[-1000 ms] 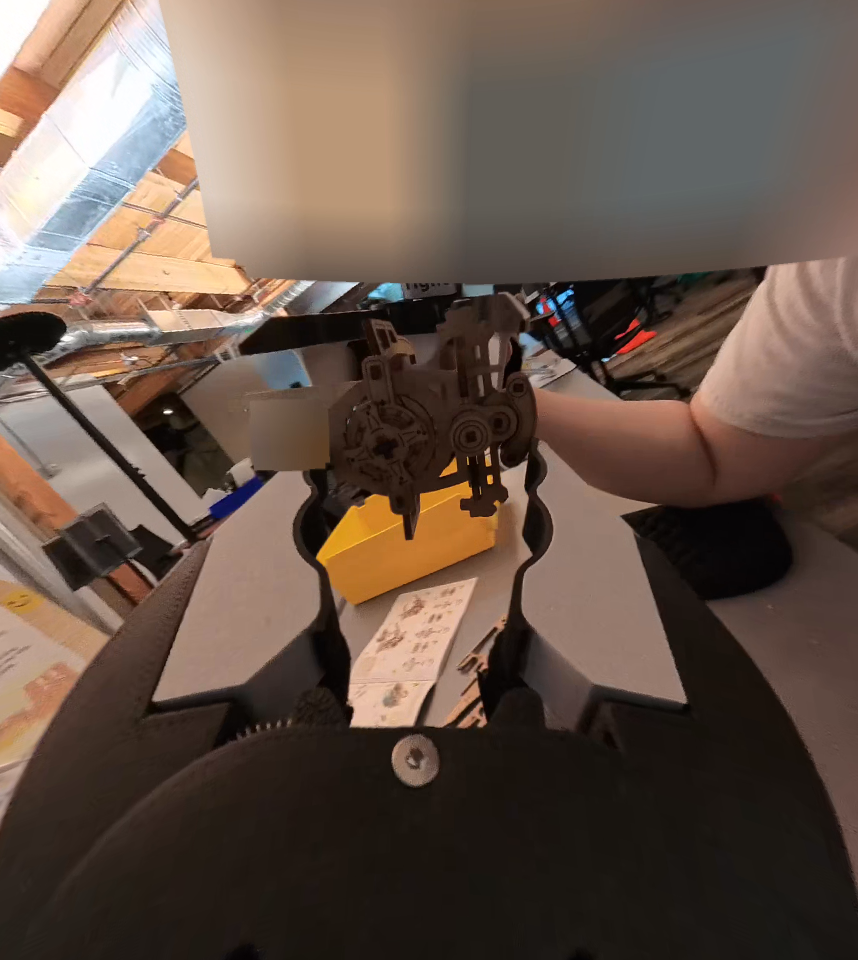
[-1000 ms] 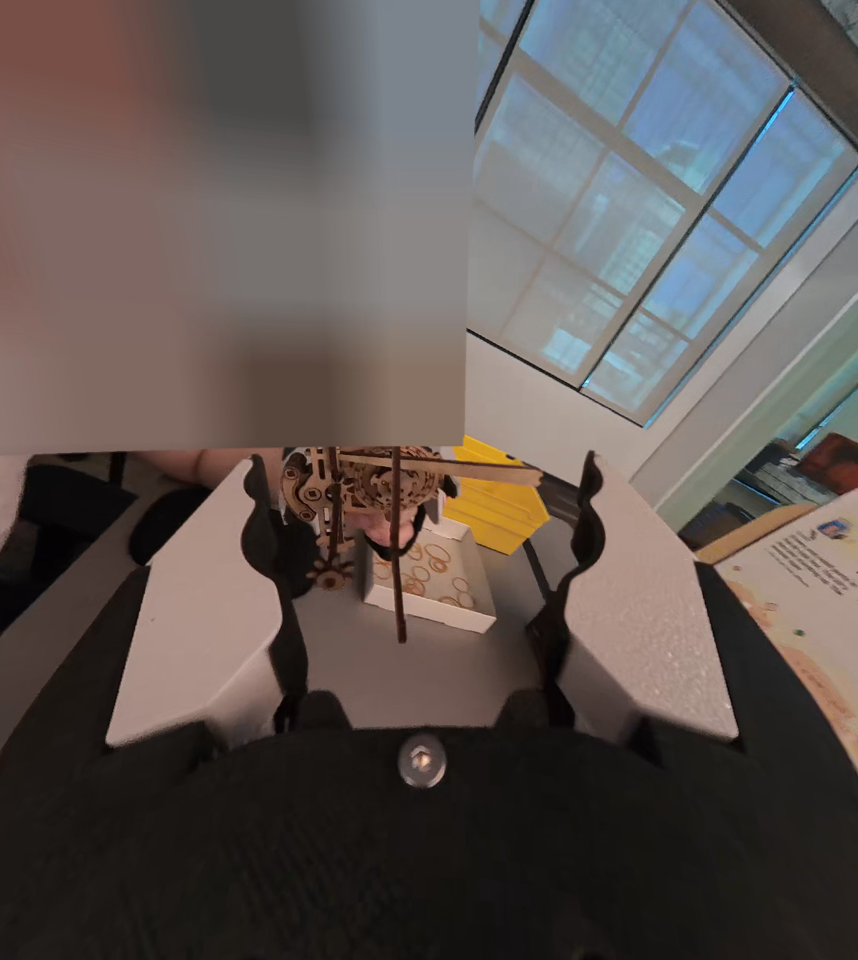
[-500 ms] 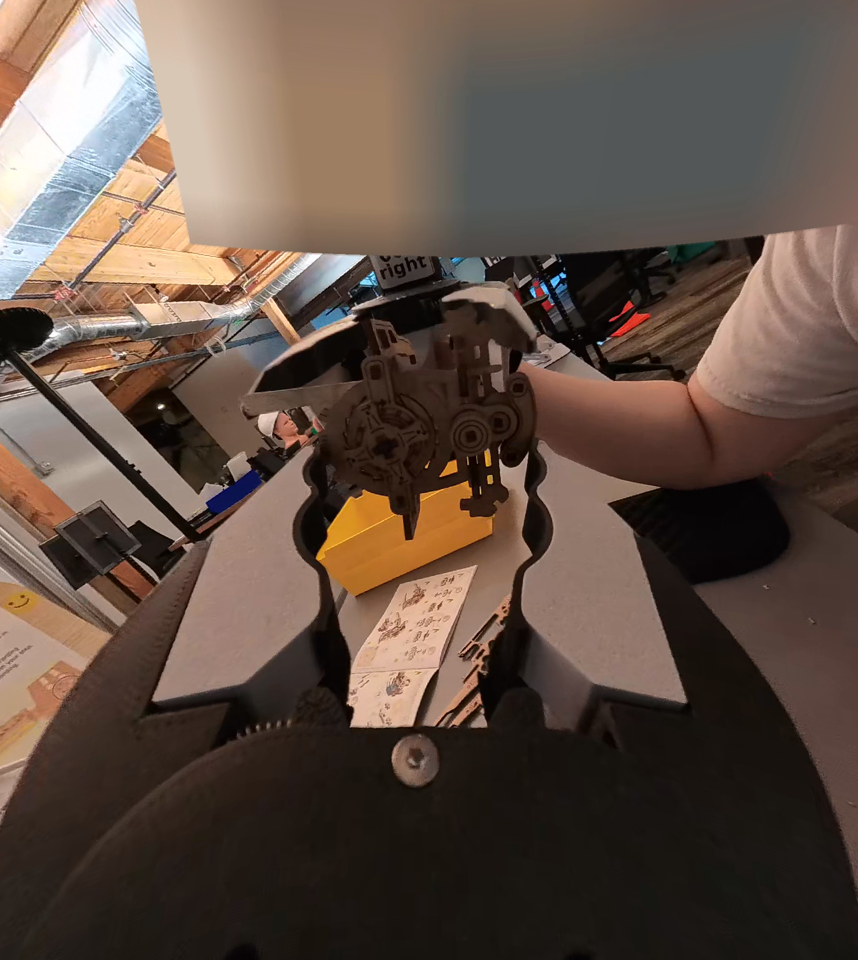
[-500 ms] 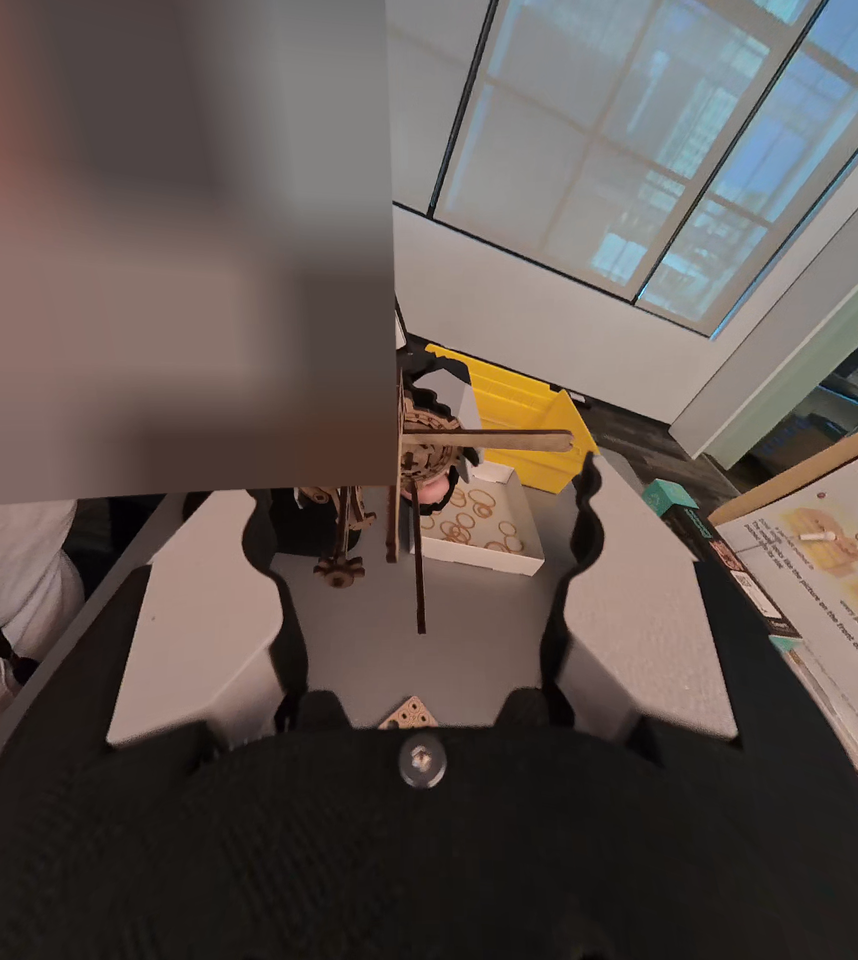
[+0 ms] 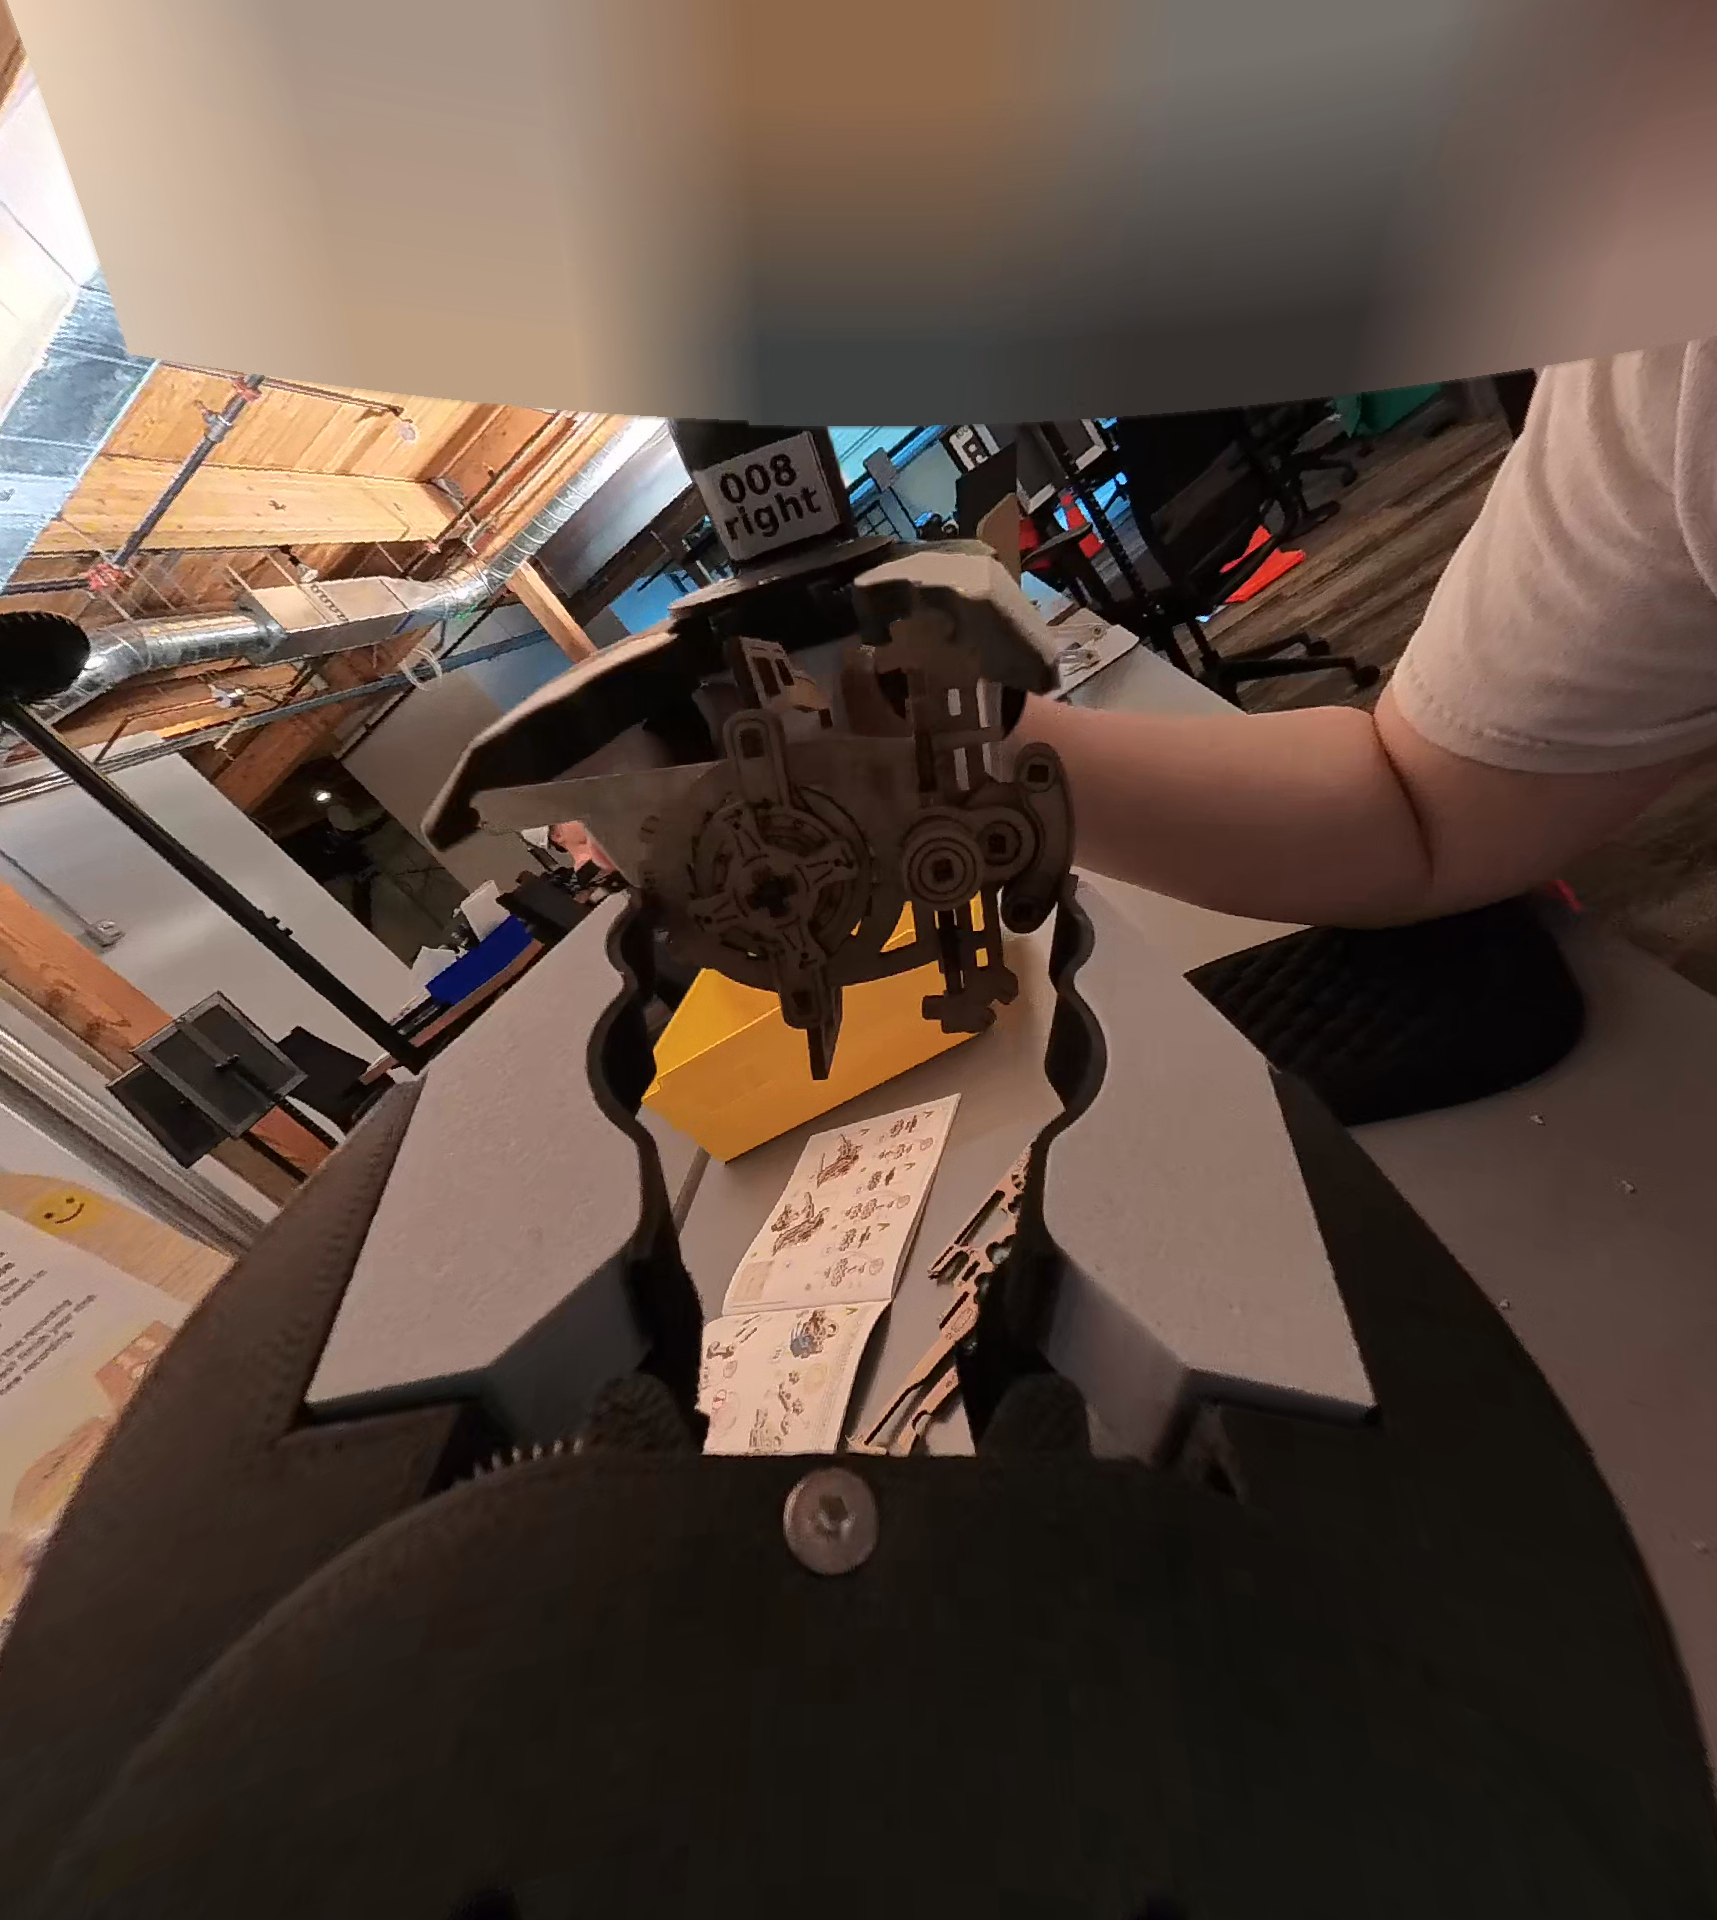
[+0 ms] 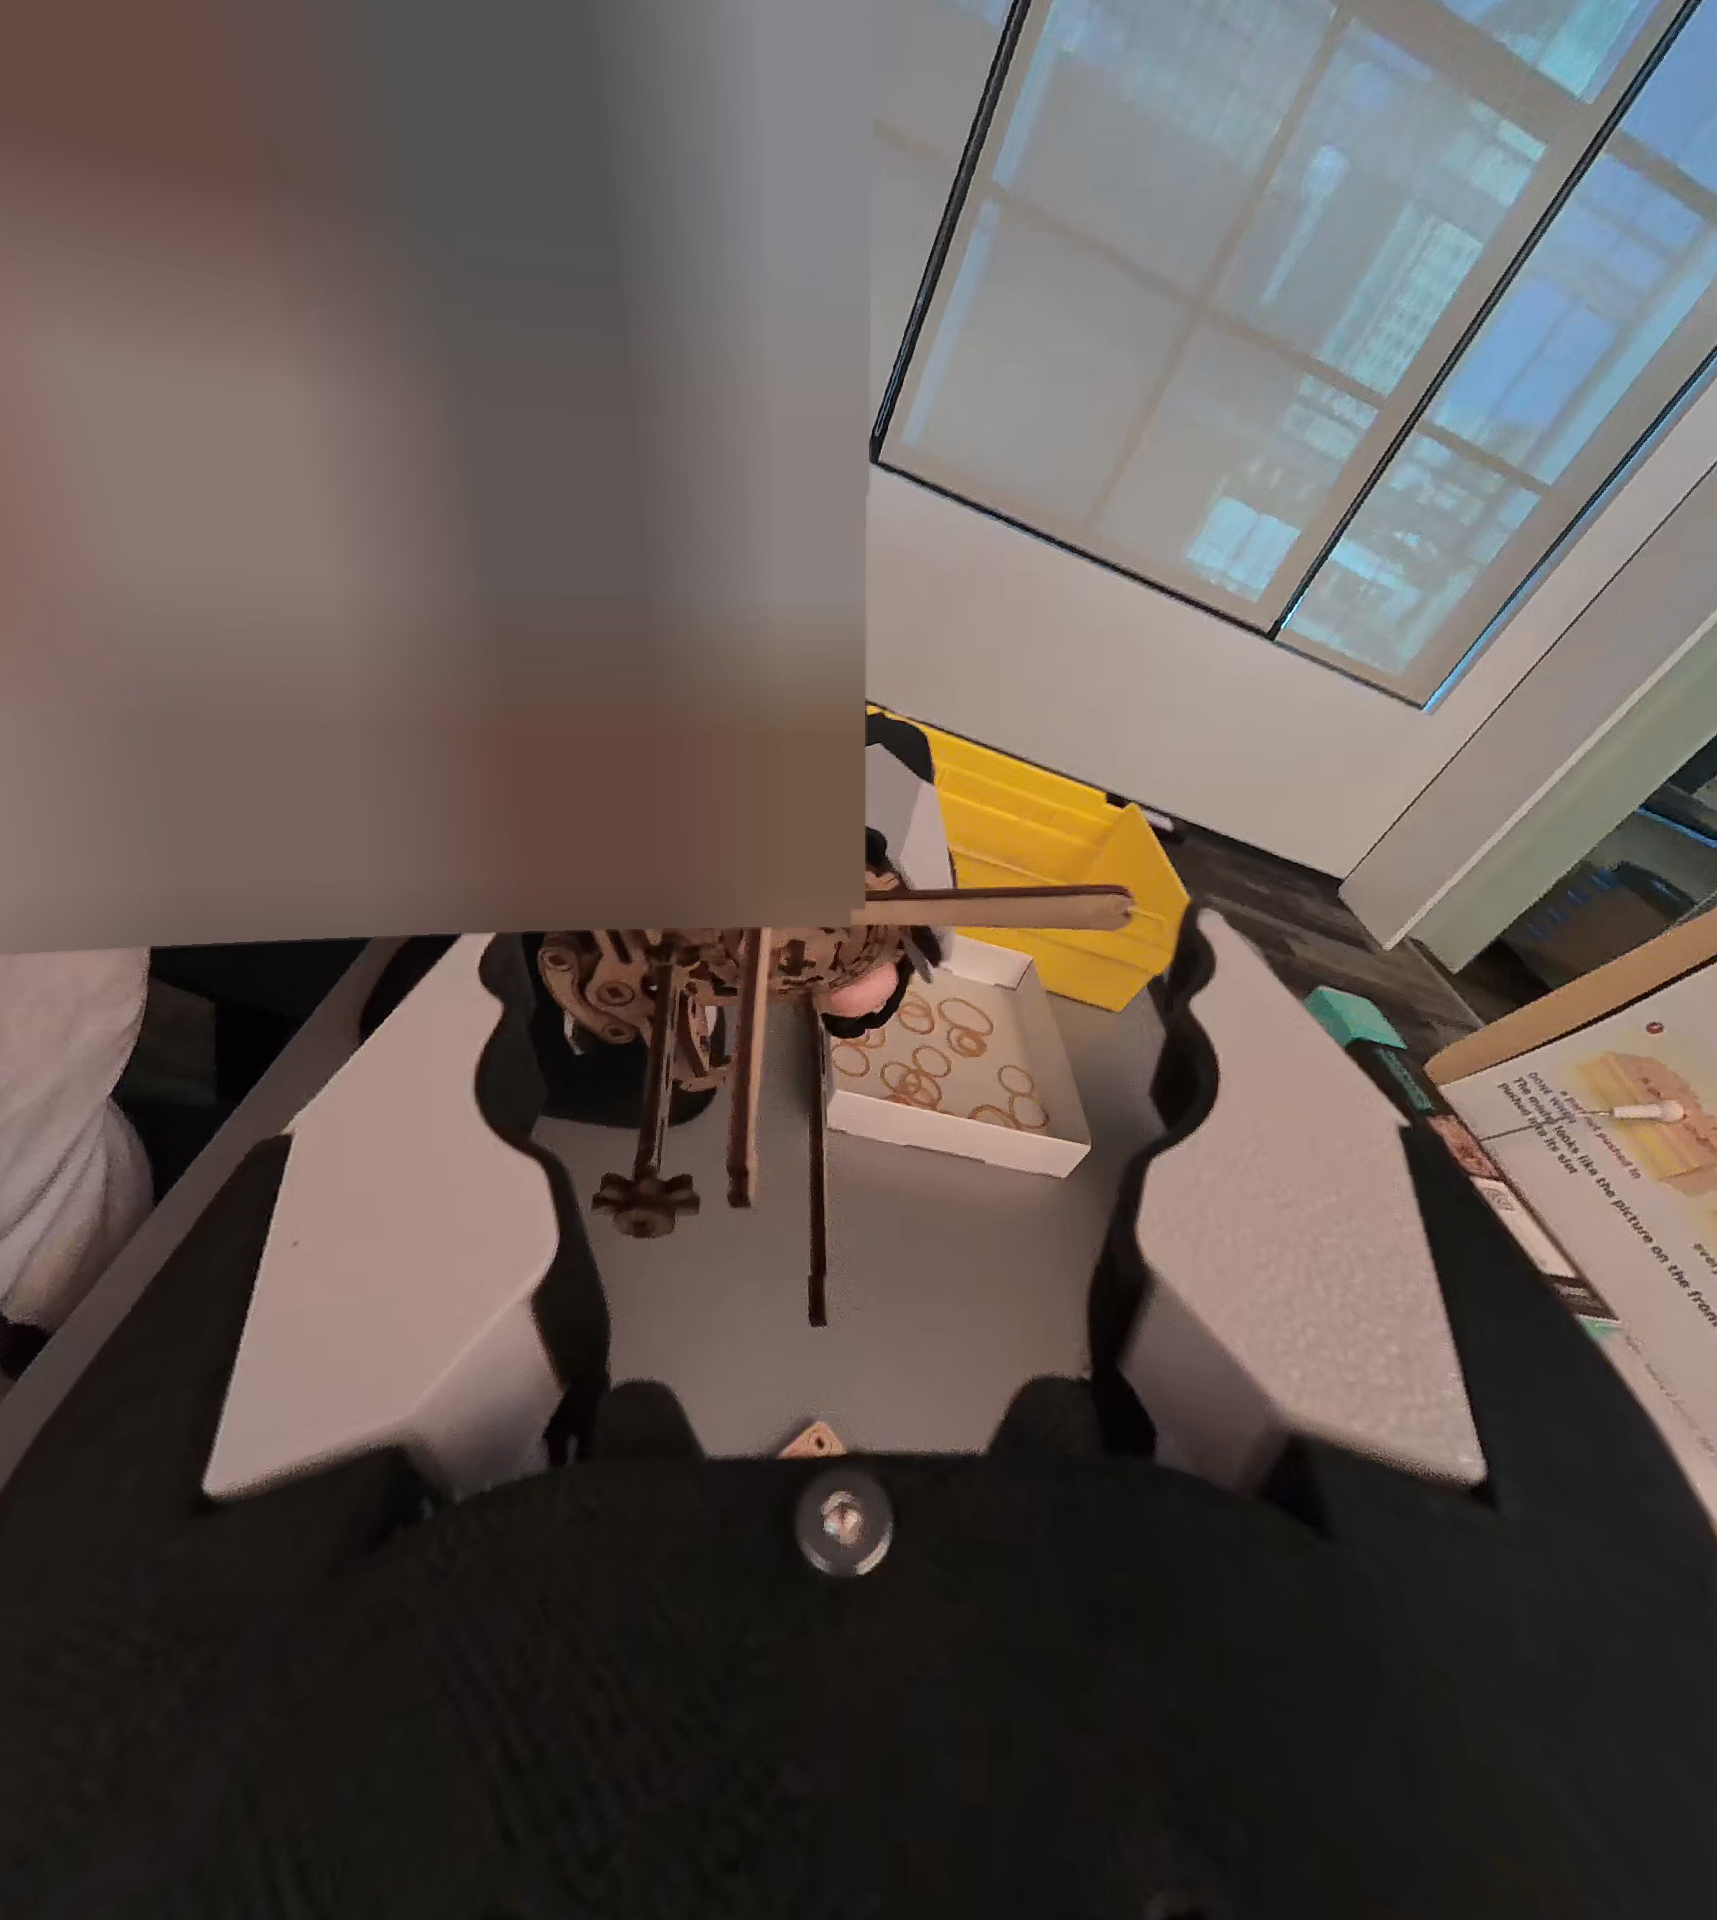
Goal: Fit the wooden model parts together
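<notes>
The wooden model (image 5: 833,831) is hanging in the air at the left tool (image 5: 849,935)'s 12 o'clock, filling the gap at its fingertips, with the right tool (image 5: 729,707) and a forearm (image 5: 1249,800) crowding in from 12 to 2 o'clock. Under the model, bare desk (image 6: 937,1288) is lying open between the right tool (image 6: 838,987)'s spread fingers, crossed only by the model's dangling sticks. A white tray of rings (image 6: 958,1070) and a yellow bin (image 6: 1041,862) are blocking 1 o'clock, while a booklet (image 5: 843,1216) and a wooden strip (image 5: 968,1247) are lying on the desk below the left tool.

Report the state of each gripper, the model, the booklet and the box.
left gripper: jaws clamped on the wooden model.
wooden model: partly assembled, held in the air.
right gripper: jaws open, empty.
booklet: lying open.
white box: uncovered, rings inside.
</notes>
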Motion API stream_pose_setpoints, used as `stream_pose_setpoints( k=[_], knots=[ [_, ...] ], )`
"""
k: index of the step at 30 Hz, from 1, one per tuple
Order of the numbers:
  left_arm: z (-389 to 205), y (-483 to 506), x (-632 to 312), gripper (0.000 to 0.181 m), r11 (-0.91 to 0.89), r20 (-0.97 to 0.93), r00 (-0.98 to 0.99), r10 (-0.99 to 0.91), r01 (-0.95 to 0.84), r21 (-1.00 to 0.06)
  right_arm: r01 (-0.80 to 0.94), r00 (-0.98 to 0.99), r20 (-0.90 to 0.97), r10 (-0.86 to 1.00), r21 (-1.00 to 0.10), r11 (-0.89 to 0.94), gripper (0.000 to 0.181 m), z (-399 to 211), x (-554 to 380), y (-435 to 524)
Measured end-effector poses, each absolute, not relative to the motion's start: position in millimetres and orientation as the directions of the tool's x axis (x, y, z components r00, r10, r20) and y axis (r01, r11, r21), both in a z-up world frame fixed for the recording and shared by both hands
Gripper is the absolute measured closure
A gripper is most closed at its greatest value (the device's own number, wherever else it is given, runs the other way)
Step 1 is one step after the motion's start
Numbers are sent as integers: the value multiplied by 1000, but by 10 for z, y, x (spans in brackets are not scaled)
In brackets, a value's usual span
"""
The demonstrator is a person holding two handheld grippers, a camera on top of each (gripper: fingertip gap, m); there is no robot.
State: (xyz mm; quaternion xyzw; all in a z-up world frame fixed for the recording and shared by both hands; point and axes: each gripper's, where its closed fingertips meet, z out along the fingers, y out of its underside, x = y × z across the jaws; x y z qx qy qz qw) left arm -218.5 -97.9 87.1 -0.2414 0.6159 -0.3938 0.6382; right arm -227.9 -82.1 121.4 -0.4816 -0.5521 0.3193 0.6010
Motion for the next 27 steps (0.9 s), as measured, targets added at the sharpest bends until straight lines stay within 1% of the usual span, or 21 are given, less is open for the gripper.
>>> stream_pose_setpoints(
  k=[2, 4, 10, 14, 18, 20, 27],
  knots=[
    [868, -969, -2177, 106, 570, -591, -66, -804, 198, -797, 133, 182, 376, 909, -925, 356, 57, 1245, -2273, -853],
    [876, -950, -2177, 106, 568, -587, -57, -807, 196, -799, 144, 189, 398, 898, -916, 376, 56, 1252, -2281, -866],
    [882, -965, -2181, 106, 562, -582, -67, -810, 193, -804, 165, 171, 404, 898, -911, 379, 57, 1213, -2345, -909],
    [858, -1014, -2166, 106, 554, -576, -95, -812, 189, -811, 164, 164, 414, 895, -906, 390, 63, 1204, -2343, -911],
    [840, -1032, -2148, 106, 563, -584, -96, -806, 182, -806, 149, 152, 369, 917, -926, 348, 64, 1178, -2332, -885],
    [840, -1033, -2142, 106, 558, -577, -98, -811, 170, -812, 155, 146, 375, 915, -923, 353, 65, 1149, -2337, -871],
    [806, -997, -2099, 106, 531, -536, -90, -839, 78, -844, 133, 136, 320, 938, -944, 303, 66, 1110, -2344, -817]
  ],
)
